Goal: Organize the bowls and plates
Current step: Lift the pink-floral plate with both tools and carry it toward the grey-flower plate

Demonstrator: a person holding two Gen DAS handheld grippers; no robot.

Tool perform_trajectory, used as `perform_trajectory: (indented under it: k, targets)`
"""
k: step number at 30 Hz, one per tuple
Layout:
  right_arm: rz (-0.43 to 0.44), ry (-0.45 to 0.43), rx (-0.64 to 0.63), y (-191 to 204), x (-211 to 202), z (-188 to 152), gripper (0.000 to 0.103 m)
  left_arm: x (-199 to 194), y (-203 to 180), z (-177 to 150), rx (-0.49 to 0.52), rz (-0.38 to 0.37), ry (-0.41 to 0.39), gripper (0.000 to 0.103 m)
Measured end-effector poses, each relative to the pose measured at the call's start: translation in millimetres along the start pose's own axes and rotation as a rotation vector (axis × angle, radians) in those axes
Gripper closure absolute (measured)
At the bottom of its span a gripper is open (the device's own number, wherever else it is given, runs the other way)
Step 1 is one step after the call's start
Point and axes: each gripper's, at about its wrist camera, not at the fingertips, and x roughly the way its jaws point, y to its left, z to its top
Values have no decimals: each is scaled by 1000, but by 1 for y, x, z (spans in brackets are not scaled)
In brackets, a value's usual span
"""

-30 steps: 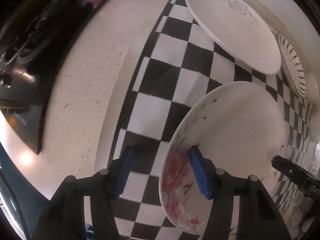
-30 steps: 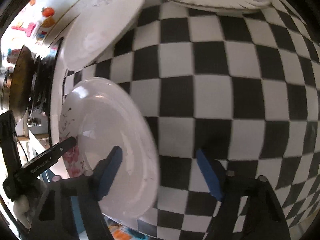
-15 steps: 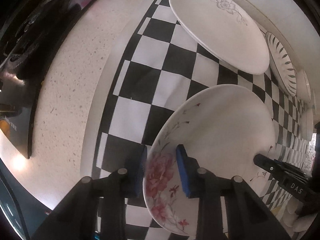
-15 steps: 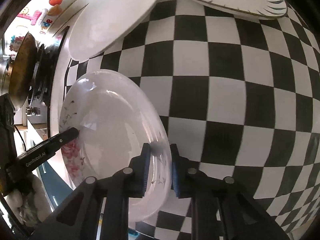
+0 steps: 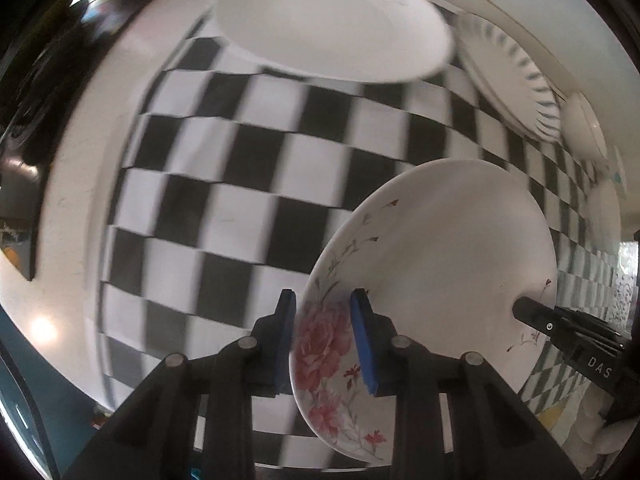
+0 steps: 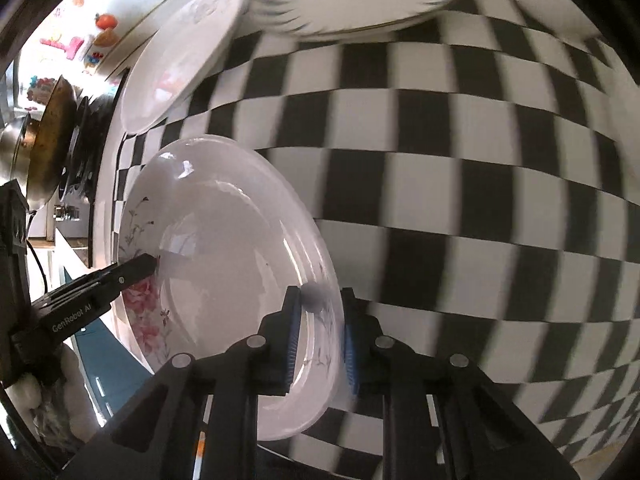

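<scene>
A home kitchen: left of the right gripper [image 6: 318, 334] a brass-coloured pan [image 6: 50, 148] sits on a black stove [image 6: 86, 148], colourful fridge magnets [image 6: 86, 44] beyond, plates [image 6: 180, 56] ahead on the checkered table [image 6: 440, 160].

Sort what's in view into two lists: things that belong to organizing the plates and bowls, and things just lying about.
Belongs to the job:
- floral plate, gripped at opposite rims by the left gripper and right gripper
- plain white plate
- black-streaked plate

Just lying about:
- checkered cloth
- brass-coloured pan
- stickers on the wall
</scene>
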Motion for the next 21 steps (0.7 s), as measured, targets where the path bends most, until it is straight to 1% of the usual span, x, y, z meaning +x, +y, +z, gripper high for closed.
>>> perform_trajectory:
  k: [5, 10, 13, 18, 21]
  targets:
    - [-9, -16, 47, -48, -22, -8, 82, -14, -65, -10, 52, -24, 8, 78]
    - [-5, -15, 100, -83, -26, -14, 82, -25, -123, -27, 106, -30, 30, 78]
    - [-7, -9, 111, -88, -21, -17, 82, -29, -144, -39, 114, -26, 45, 78]
    - [1, 5, 122, -95, -13, -22, 82, -37, -167, -56, 118, -4, 61, 78]
    - [0, 6, 117, -98, -14, -24, 82, -48, -181, -69, 126, 15, 61, 78]
